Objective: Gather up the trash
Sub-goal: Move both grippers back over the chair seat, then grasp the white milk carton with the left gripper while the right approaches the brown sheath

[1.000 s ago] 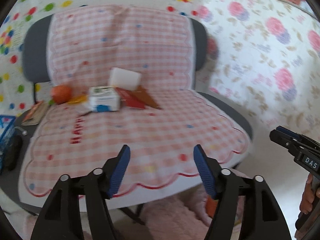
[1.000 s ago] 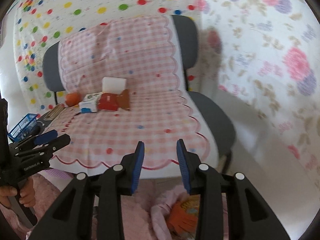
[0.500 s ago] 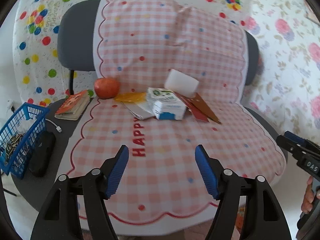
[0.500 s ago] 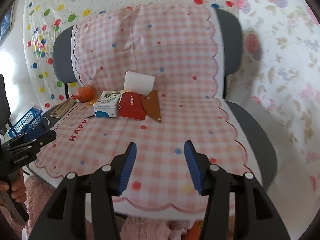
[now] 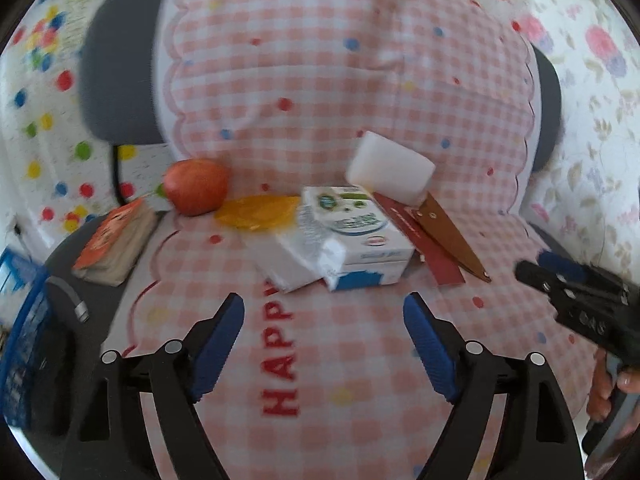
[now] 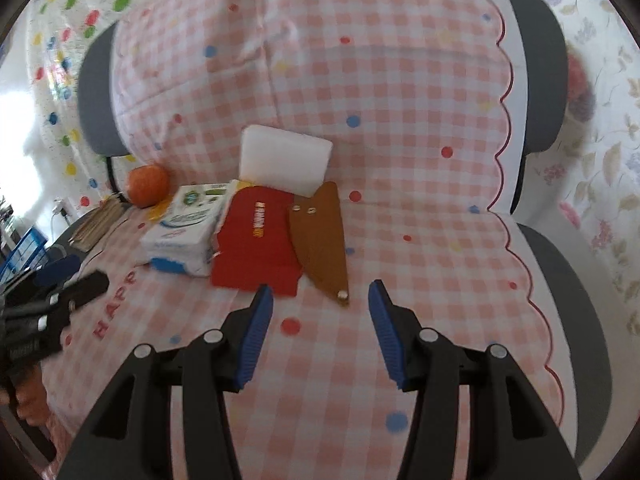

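A: Two grippers, left gripper just widened, right gripper half spread, both empty above the pink checked chair cover.

B: Beyond: white-blue milk carton, red card packet, white foam block.

L gripper: low centre of frame, jaws just opening wider, empty
R gripper: low centre, jaws apart, empty

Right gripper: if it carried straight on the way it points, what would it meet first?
Probably the brown leather sheath, whose tip lies just ahead between the open jaws of the right gripper; the red card lies slightly left. Depth is uncertain.
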